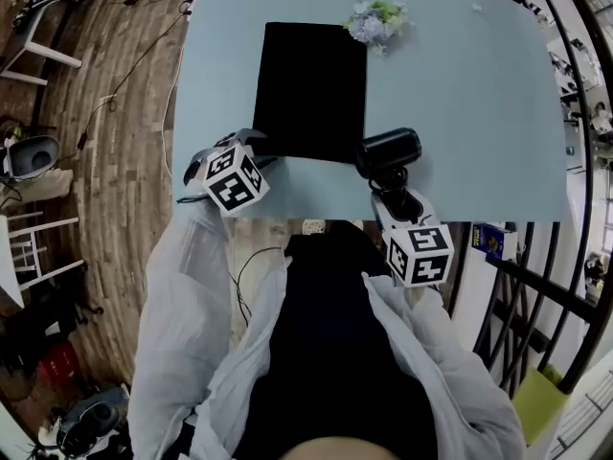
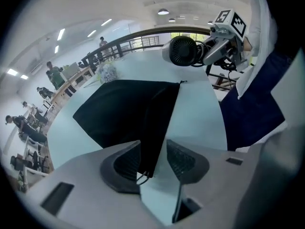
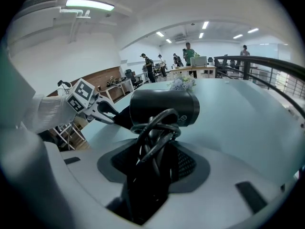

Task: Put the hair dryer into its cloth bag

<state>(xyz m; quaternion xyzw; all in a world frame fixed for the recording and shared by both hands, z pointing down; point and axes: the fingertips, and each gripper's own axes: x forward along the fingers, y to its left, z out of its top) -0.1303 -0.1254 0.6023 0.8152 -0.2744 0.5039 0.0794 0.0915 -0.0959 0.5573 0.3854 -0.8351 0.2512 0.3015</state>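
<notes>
Head view is showing you the cloth bag (image 1: 311,89) lying flat on the pale table (image 1: 479,113), its near edge facing you, so both hands are working at the end where the mouth probably is. A small bunch of flowers (image 1: 376,19) is sitting beyond the bag's far corner, well out of the way.

Your left tool (image 1: 251,151) is sitting at the bag's near left corner. In the left gripper view its jaws are standing spread, straddling a raised strip of the black hem, with a thin drawstring loop (image 2: 143,178) hanging just below. The cloth is lying against one pad while pale table is showing between it and the other, so nothing is being squeezed yet. You are likely placing it there to pinch one layer and lift the mouth open.

Your right tool (image 1: 388,182) is pinching the hair dryer (image 1: 390,149) by its handle, with the coiled cord (image 3: 155,132) bundled in the same grip so it is not trailing. The dryer's barrel is hovering just beside the bag's near right corner, apart from the cloth, waiting for an opening.

Bagging is not yet starting: the dryer is wholly outside.
</notes>
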